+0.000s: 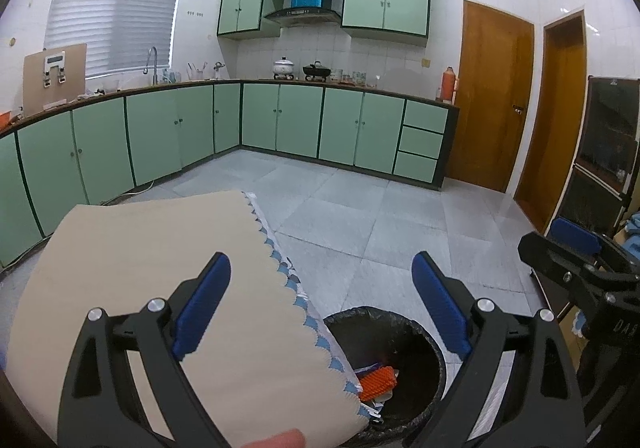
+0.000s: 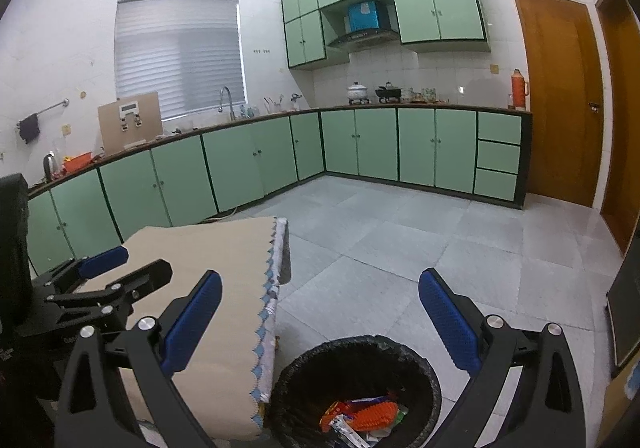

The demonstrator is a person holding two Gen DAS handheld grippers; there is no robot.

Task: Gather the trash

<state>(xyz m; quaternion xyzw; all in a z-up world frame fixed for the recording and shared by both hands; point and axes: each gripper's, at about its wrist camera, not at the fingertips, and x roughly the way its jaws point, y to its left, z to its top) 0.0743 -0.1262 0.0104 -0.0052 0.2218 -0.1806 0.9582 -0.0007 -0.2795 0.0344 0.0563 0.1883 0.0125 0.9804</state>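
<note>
Wrappers (image 2: 352, 418) and an orange bristled piece (image 2: 374, 415) are seen in the black-lined bin (image 2: 424, 372); the cloth-covered table (image 2: 208, 268) stands beside it; left hand-held gripper (image 1: 320, 304) and right hand-held gripper (image 2: 320, 320) are held wide open, empty.

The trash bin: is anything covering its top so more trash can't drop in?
Nothing visible covers it. The trash bin is open at the top, lined with a black bag, with wrappers already inside. The right gripper hangs above it, fingers apart and empty. The tablecloth edge sits beside the rim, not over the opening.
</note>
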